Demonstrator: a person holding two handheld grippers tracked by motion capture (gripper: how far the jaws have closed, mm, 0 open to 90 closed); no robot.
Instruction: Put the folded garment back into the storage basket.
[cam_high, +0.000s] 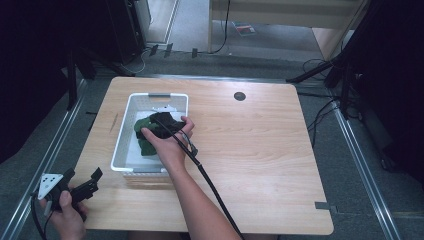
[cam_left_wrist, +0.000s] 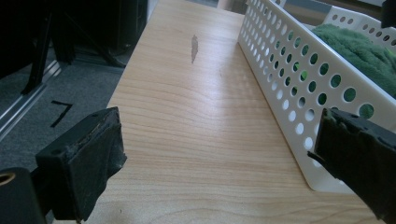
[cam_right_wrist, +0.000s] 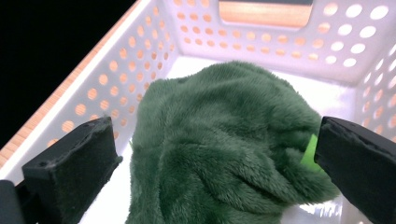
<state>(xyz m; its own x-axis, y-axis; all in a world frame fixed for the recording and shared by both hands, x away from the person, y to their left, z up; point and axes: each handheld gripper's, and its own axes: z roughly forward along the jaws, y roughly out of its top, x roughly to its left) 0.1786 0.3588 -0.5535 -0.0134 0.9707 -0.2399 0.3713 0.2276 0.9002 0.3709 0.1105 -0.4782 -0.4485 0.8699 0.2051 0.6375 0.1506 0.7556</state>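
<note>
In the high view, a white perforated plastic basket (cam_high: 125, 135) with a slot handle at its far end stands on the left half of the pale wood-grain counter (cam_high: 260, 150), whose corners are rounded. A dark green plush cloth (cam_high: 145, 127) lies bunched inside it. The person's right hand (cam_high: 167, 145) reaches over the basket's near right rim, holding the right tongs (cam_high: 162, 120) down over the cloth, a black cable trailing back along the forearm. The left tongs (cam_high: 92, 177), topped by a grey three-cornered plate, sit at the counter's near left corner in the left hand (cam_high: 67, 212). The counter's right half lies bare apart from a round grommet (cam_high: 239, 96) near the far edge.

The left gripper view looks along the basket's (cam_left_wrist: 299, 79) outer long wall: rows of round holes, green pile (cam_left_wrist: 359, 46) showing above the rim. The left tongs (cam_left_wrist: 219, 154) stand wide apart over bare wood, just beside the wall's near corner.

The right gripper view shows the cloth's (cam_right_wrist: 224, 149) deep, soft fur heaped on the basket's (cam_right_wrist: 154, 51) smooth white floor, with a bright lime patch (cam_right_wrist: 310, 151) by one jaw. The right tongs (cam_right_wrist: 215, 158) are spread, straddling the heap without clamping it.
</note>
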